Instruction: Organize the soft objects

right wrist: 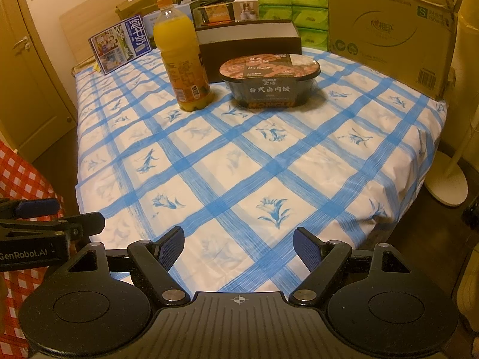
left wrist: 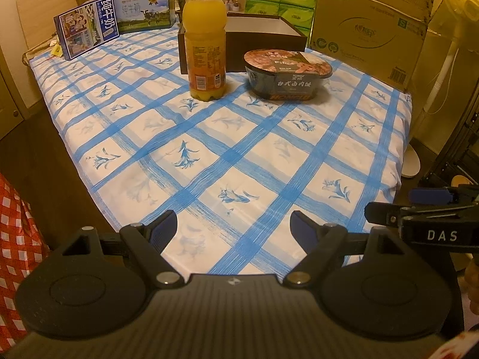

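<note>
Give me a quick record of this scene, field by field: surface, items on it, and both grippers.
surface: bed with blue checked sheet
front items: orange juice bottle, upright; instant rice bowl to its right, apart
behind: dark open box, green tissue packs, cardboard carton, milk cartons
left gripper: open, empty
right gripper: open, empty

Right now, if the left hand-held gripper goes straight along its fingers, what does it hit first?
Probably the blue-checked bedsheet. The left hand-held gripper is open, empty and angled down at bare cloth, well short of the orange juice bottle and the instant rice bowl. Depth is uncertain through the fisheye.
</note>
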The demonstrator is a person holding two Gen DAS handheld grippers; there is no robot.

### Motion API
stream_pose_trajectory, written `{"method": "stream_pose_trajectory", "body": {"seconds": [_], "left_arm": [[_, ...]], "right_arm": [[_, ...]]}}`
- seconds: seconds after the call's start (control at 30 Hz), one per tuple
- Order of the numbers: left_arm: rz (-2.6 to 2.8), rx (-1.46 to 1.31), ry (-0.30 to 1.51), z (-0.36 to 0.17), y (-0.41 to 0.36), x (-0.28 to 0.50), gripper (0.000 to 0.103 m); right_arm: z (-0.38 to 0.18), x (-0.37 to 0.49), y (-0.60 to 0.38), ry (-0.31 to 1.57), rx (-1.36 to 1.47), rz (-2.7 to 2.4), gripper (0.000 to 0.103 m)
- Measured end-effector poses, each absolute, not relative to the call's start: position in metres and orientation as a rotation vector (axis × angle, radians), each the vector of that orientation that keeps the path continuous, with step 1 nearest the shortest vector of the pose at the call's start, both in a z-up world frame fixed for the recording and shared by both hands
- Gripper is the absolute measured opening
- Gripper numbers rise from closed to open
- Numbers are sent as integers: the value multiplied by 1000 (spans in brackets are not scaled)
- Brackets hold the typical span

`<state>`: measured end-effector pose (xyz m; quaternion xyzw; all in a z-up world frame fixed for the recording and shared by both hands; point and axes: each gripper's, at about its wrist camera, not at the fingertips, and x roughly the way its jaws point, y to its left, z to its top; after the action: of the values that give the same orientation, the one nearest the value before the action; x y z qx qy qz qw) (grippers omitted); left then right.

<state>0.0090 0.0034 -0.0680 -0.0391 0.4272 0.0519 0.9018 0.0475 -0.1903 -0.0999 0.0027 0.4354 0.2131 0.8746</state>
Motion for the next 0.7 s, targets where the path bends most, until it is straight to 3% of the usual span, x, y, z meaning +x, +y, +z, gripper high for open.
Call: {"method": "stream_pose_trajectory", "body": {"seconds": [0.7], "left_arm": [[103,-82,884,-69,3,10,81]], "right_arm": [[-100,48,-190,909,5,445,79]]}}
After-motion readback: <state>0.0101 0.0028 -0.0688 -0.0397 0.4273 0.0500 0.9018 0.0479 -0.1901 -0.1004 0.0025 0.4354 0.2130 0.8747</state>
